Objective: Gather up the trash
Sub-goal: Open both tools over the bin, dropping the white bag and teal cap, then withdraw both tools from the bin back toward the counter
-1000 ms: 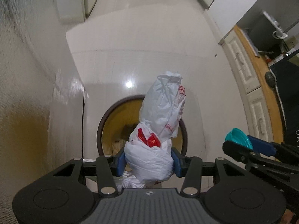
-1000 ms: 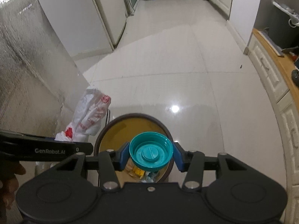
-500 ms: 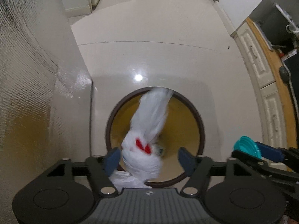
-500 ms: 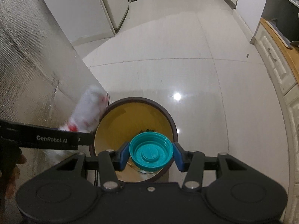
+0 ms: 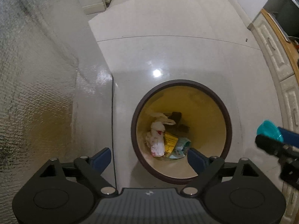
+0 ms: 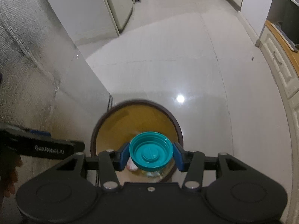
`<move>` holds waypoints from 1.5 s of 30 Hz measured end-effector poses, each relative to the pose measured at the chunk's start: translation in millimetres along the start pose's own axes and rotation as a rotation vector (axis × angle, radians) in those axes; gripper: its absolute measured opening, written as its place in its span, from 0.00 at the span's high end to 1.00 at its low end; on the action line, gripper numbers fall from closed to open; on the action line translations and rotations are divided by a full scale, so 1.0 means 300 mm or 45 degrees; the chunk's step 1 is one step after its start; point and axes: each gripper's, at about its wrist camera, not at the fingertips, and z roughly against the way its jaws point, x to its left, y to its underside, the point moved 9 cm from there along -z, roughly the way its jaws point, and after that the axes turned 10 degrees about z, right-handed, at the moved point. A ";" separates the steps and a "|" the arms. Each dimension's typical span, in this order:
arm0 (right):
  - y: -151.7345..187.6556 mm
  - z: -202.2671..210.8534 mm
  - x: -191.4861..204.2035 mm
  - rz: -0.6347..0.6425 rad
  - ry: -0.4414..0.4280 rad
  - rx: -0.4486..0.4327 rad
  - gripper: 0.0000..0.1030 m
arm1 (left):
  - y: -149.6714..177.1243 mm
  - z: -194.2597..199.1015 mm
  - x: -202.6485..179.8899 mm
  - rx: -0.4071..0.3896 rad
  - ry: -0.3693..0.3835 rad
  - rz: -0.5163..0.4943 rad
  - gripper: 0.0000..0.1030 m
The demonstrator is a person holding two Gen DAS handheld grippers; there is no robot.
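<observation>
You are holding the left gripper with its jaws spread wide and nothing between them, directly above the near rim of the trash bin. The white plastic bag is lying at the bottom of the bin, among yellow and green wrappers, so that item is judged as collected.

You are keeping the right gripper clamped on the teal lid, one blue pad touching each side of its rim. The lid is hanging over the near part of the bin opening, underside facing the camera.

One item is remaining: the lid is not yet released. The bin is standing on the tiled floor, just beside the corner of a textured metallic panel. No other loose trash is showing on the visible floor.
</observation>
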 end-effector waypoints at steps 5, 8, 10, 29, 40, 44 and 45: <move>-0.028 0.008 0.007 -0.021 -0.012 -0.100 0.27 | -0.008 0.002 0.026 -0.004 -0.028 0.008 0.06; -0.018 -0.001 0.004 0.001 0.010 -0.074 0.18 | -0.001 0.003 0.026 0.000 -0.044 0.006 0.04; -0.008 -0.009 0.003 0.020 0.026 -0.041 0.18 | 0.003 0.003 0.030 0.004 -0.051 0.005 0.03; 0.067 0.019 -0.006 0.016 0.074 0.115 0.00 | 0.046 0.110 0.064 0.007 -0.083 -0.017 0.00; 0.069 0.107 -0.007 -0.017 0.089 0.106 0.00 | 0.069 0.225 0.077 -0.040 -0.084 -0.024 0.00; 0.070 0.140 0.003 -0.010 0.083 0.116 0.00 | 0.080 0.260 0.083 -0.053 -0.085 -0.011 0.00; 0.071 0.151 0.004 -0.010 0.083 0.116 0.00 | 0.082 0.270 0.084 -0.058 -0.084 -0.008 0.00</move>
